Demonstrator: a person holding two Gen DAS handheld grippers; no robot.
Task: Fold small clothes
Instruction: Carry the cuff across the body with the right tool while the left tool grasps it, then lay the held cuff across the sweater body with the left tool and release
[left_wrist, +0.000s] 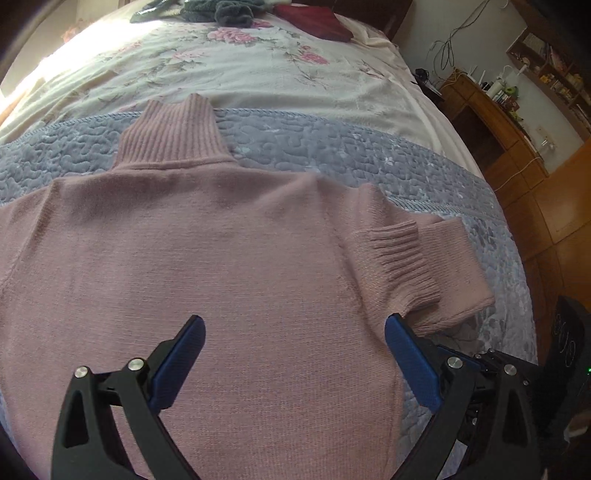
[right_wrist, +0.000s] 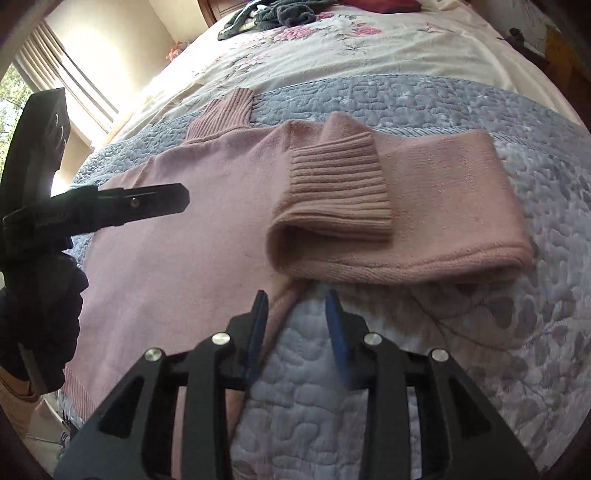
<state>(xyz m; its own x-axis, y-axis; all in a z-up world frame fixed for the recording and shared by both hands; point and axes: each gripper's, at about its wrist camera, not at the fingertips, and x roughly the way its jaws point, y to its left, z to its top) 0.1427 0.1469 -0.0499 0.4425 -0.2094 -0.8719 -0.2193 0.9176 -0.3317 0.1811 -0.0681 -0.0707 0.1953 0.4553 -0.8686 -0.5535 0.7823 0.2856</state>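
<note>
Meanwhile, we held the left gripper (left_wrist: 293, 334) wide apart above the pink sweater (left_wrist: 207, 258) spread on the grey quilt (left_wrist: 332, 147), our right gripper (right_wrist: 297, 301) partly parted at its right edge.

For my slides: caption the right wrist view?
Open right claw straddles pink sweater's side edge, sleeve folded.

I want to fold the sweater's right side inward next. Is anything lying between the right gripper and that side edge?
Nothing visible does. The right gripper is open right at the sweater edge on the quilt. The folded sleeve lies just beyond, not in the way.
</note>
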